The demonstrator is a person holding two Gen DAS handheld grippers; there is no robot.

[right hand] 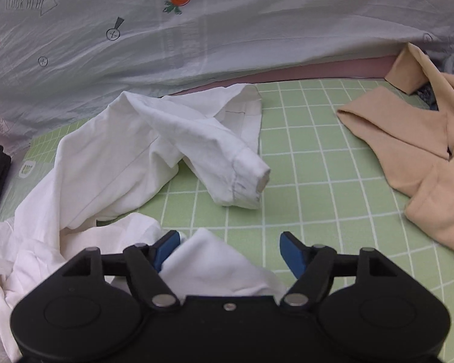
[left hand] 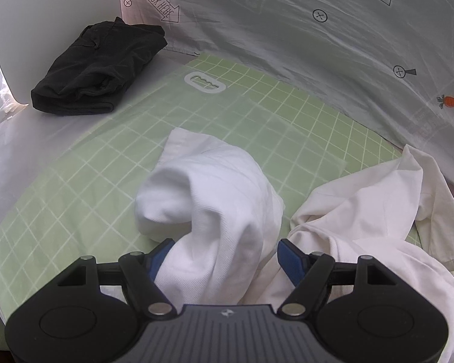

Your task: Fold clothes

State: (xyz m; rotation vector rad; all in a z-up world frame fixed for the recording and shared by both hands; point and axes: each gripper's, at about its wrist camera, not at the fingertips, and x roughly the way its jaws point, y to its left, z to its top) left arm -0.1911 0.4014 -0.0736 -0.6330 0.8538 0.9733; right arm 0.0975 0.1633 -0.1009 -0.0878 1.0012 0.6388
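A crumpled white shirt [left hand: 363, 211] lies on the green grid mat [left hand: 75, 187]. One bunched part of it [left hand: 215, 199] rises between the blue pads of my left gripper [left hand: 227, 257], whose jaws stand wide apart around the cloth. In the right wrist view the shirt [right hand: 121, 151] spreads left of centre, a sleeve [right hand: 242, 178] pointing right. My right gripper [right hand: 230, 249] is open too, with a white fold [right hand: 208, 260] lying between its pads.
A folded black garment [left hand: 97, 69] sits at the mat's far left. A beige garment [right hand: 417, 163] lies at the right. A pale printed sheet [right hand: 227, 30] hangs behind the mat [right hand: 317, 181].
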